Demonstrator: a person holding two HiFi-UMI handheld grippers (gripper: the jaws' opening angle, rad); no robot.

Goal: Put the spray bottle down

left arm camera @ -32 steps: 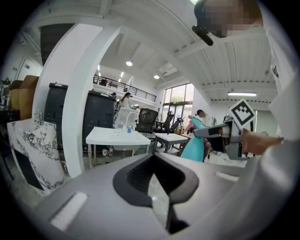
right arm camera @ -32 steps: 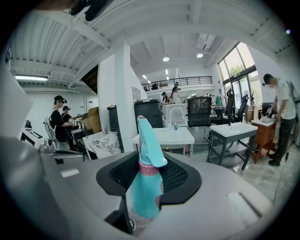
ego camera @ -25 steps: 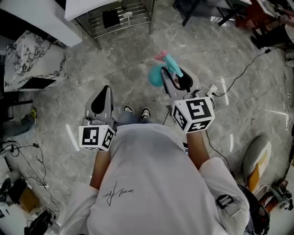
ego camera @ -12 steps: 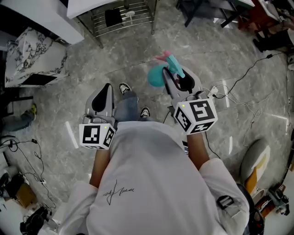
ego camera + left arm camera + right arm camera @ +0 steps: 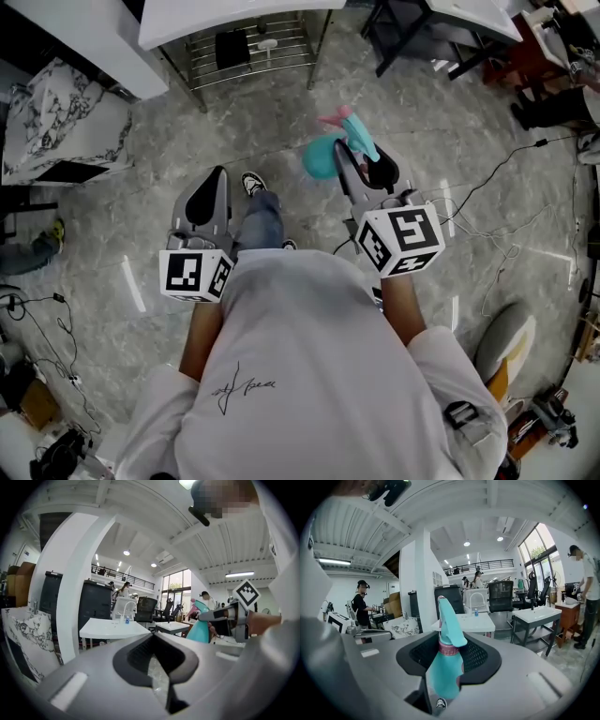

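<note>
As you step forward across the gray stone floor (image 5: 141,187), one shoe (image 5: 251,182) now leads where both sat side by side under you a sec ago, and the wire rack (image 5: 248,42) and white table (image 5: 216,14) ahead have slid further into the head view. Read that as the carry leg of the job: you're closing on a spot, nothing set down yet. The spray bottle (image 5: 323,157) hasn't shifted in its hold. It rides upright in the right gripper (image 5: 361,161), whose jaws stand wide apart and pinch the teal body just below the pink collar, w/ the nozzle poking up past the tips. Bottle is well clear of the floor and of any tabletop. The left gripper (image 5: 217,178) carries nothing, its jaws pressed together at the tips w/ only a thin slit between. Both hands sit at waist height in front of your white shirt, roughly parallel, grippers aimed ahead and near level, marker cubes facing up at you; pose vs. your body is much as it was. Next, prob., comes reaching a surface before any release.
</note>
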